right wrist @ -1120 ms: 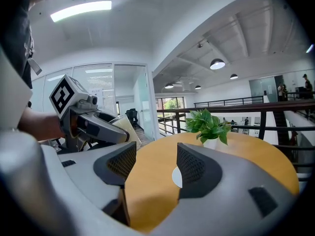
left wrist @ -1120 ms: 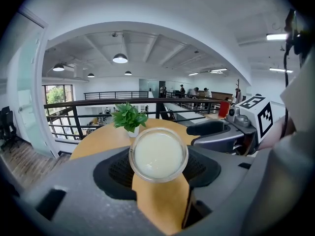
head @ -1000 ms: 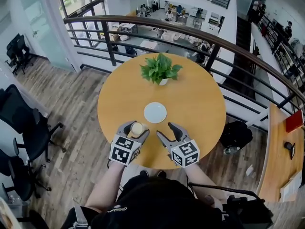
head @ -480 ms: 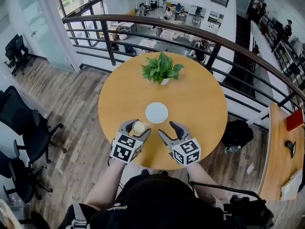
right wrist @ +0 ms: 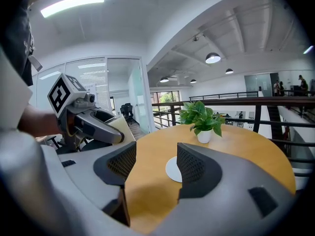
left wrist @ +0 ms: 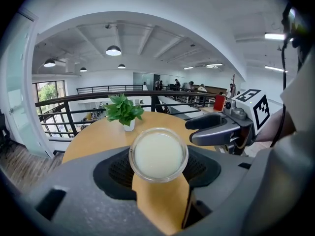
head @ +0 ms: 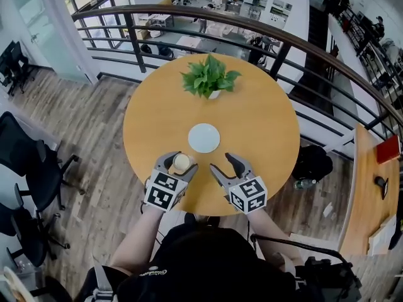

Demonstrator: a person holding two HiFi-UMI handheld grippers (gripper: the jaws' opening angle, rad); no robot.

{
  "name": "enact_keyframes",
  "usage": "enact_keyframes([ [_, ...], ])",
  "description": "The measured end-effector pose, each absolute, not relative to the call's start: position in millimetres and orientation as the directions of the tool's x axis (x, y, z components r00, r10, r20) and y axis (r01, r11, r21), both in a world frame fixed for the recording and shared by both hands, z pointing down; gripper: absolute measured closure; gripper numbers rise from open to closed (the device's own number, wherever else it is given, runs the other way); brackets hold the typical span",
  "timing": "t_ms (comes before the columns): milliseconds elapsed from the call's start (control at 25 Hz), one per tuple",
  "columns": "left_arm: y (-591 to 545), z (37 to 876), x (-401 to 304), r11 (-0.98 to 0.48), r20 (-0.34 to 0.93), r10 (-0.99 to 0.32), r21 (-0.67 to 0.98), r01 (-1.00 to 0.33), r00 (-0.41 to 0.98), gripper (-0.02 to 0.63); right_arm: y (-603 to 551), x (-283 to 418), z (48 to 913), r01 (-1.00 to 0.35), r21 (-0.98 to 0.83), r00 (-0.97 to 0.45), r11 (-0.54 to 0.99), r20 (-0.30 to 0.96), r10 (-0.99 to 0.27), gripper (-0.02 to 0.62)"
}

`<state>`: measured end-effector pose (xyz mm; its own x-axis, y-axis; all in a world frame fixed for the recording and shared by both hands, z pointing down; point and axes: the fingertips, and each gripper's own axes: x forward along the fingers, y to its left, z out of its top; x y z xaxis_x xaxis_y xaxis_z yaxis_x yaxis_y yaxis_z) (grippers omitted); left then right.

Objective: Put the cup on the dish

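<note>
The glass cup (left wrist: 158,154) of milky liquid sits squarely between the jaws of the left gripper (head: 179,163) — both dark pads press its sides — over the near edge of the round table (head: 264,124), short of the white dish (head: 204,138). It stands upright, mouth up, long axis vertical. The right gripper (head: 223,163) is alongside — spread wide, empty.

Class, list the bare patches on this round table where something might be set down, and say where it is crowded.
Bare wood lies left and right of the dish, out to the table rim, and between dish and plant. The near edge is crowded: left tool with the cup, and right tool.
</note>
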<state>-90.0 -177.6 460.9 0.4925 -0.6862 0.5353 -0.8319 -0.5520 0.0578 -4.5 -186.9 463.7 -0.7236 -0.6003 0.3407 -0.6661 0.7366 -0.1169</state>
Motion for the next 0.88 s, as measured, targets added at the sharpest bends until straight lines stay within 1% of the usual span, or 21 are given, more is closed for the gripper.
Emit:
enact_keyframes([
  [280,-175,485,-82,-0.562,0.575,-0.643,0.095,-0.822,0.506,0.342,-177,-2,490,-0.672,-0.170,-0.717,0.721,0.390,-0.577,0.353],
  [680,-176,546,-78,-0.561,0.654,-0.576,0.122,-0.819,0.492,0.342,-165,5,554,-0.687,-0.263,-0.702,0.678,0.480,-0.525,0.351],
  [880,-180,566,-78,-0.557,0.676,-0.553,0.135,-0.820,0.487,0.342,-165,8,571,-0.691,-0.284,-0.698,0.665,0.502,-0.512,0.351],
])
